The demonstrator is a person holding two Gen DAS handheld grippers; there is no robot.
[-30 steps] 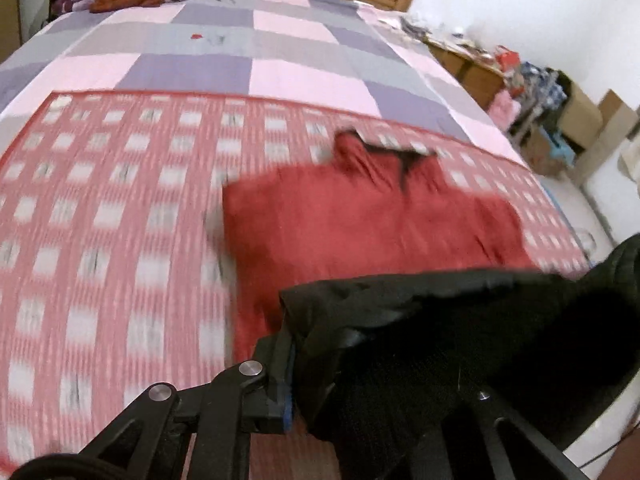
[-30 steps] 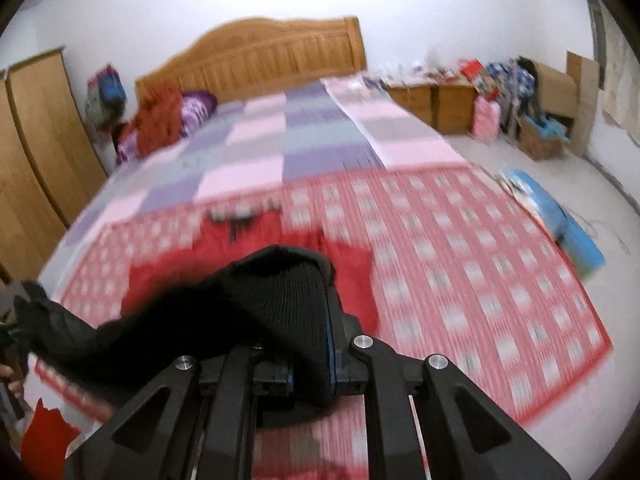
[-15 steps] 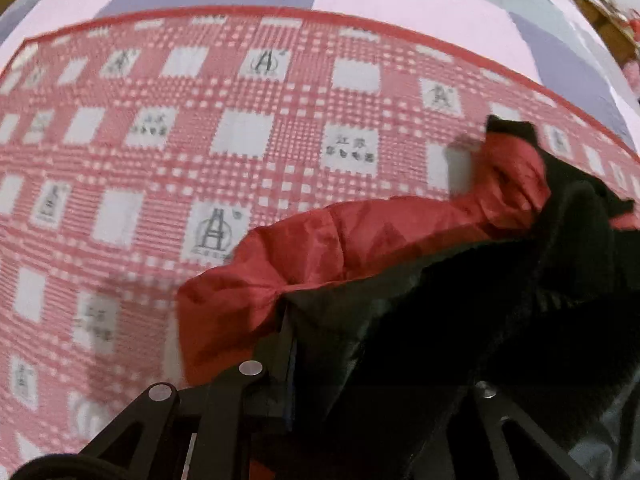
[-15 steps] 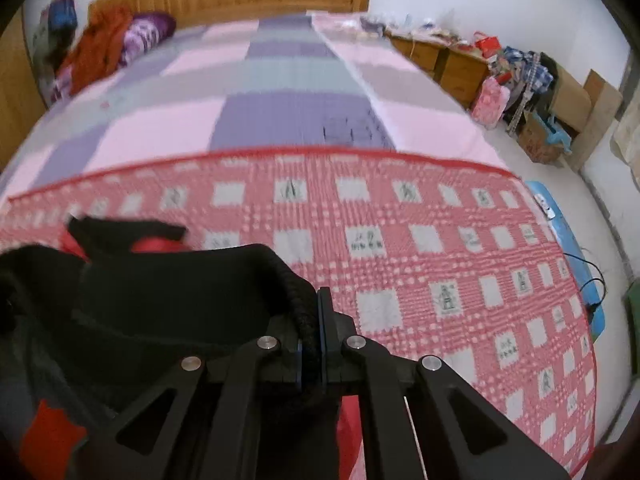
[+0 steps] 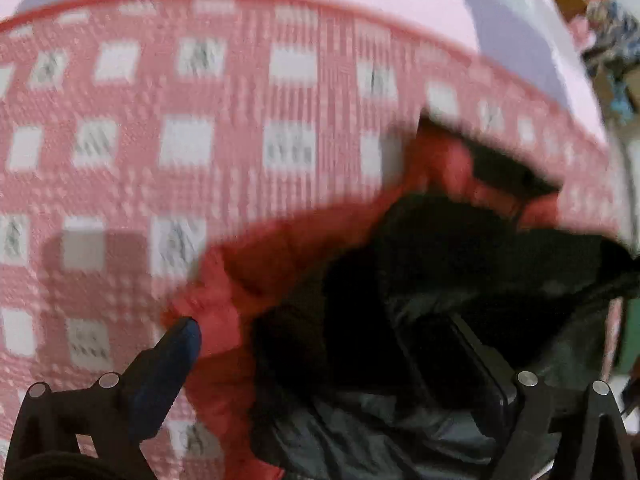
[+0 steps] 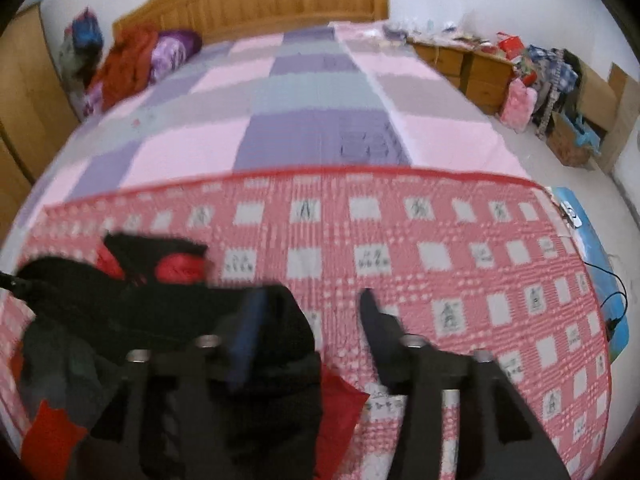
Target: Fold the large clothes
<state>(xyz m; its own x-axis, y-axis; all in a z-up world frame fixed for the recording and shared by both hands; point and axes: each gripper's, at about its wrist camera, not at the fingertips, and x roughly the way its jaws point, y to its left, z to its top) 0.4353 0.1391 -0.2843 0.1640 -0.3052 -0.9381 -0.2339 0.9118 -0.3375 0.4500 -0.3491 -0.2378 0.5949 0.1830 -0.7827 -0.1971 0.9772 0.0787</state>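
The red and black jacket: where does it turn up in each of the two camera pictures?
Left wrist view: the red and black jacket fills the lower right, heaped between the spread tongs.
Right wrist view: the jacket lies at lower left, under the tongs' left finger.
Shared landmark: the red checked blanket beneath it, with its red border against the pink and purple quilt.

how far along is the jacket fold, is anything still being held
Done: the red and black jacket lies doubled over on the red checked cover. In hand: nothing; the left gripper and right gripper have just been opening, pads off the cloth. Left: probably tidying the bunched black edge.
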